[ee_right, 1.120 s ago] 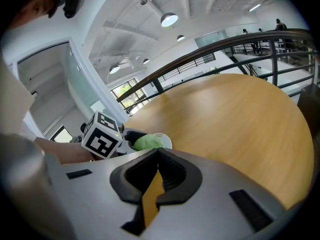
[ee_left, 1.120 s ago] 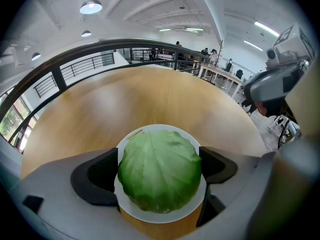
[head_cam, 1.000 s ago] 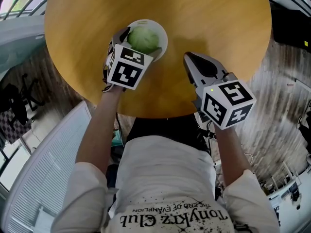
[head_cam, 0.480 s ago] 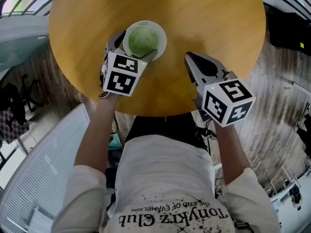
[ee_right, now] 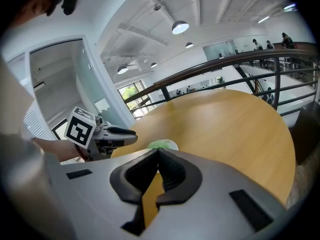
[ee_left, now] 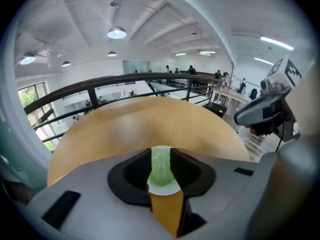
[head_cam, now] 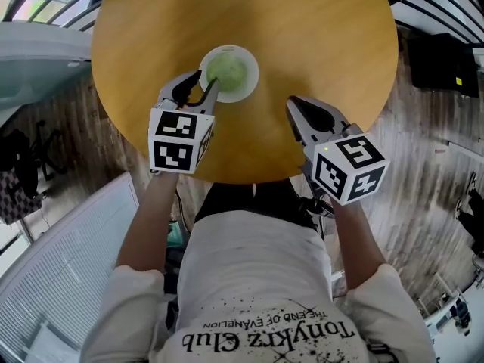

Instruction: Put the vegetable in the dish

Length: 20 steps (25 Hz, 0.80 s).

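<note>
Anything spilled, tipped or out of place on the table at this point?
Nothing stands out. The white dish sits flat and upright on the round wooden table, and the green vegetable lies wholly inside it. No spill or damage shows.

One desk (head_cam: pixel 318 44) bore one dish (head_cam: pixel 252 66) and one vegetable (head_cam: pixel 227 71). Two tongs were there: left tongs (head_cam: pixel 204 88), whose jaws had just been closing on nothing, and right tongs (head_cam: pixel 295 106).
</note>
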Each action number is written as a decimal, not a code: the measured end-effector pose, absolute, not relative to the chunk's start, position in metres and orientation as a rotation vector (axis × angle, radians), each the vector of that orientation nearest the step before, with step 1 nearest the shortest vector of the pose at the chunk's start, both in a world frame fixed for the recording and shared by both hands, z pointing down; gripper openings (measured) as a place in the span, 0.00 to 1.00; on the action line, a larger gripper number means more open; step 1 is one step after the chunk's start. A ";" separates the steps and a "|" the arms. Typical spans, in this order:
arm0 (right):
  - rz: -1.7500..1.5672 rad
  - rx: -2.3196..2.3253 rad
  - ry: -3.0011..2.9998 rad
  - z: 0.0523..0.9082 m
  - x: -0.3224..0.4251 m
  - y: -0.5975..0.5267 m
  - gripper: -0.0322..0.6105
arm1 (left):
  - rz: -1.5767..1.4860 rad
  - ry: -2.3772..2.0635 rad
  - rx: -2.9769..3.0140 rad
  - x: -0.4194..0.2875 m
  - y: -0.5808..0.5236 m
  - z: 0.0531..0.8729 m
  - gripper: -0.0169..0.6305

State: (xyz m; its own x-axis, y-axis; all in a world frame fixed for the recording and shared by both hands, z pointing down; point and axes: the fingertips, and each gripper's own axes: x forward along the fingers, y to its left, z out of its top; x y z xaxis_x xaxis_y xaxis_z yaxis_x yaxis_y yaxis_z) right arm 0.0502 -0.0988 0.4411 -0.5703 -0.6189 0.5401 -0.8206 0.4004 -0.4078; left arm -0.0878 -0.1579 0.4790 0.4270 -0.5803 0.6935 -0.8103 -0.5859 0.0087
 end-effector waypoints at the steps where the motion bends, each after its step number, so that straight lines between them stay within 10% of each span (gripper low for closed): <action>1: 0.933 1.254 -2.364 0.436 0.049 -0.097 0.08 | 0.894 -1.217 2.339 -0.092 -0.157 0.470 0.19; 20: 0.797 1.295 -2.419 0.358 0.049 -0.073 0.08 | 0.609 -1.199 2.295 -0.084 -0.061 0.384 0.06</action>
State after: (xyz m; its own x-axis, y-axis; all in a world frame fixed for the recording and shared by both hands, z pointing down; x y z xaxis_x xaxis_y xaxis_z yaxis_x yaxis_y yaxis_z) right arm 0.0493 -0.0727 0.3577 -0.5570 -0.6739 0.4854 -0.8305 0.4446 -0.3356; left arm -0.0838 -0.0614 0.3840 0.5178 -0.6272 0.5818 -0.8396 -0.5029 0.2051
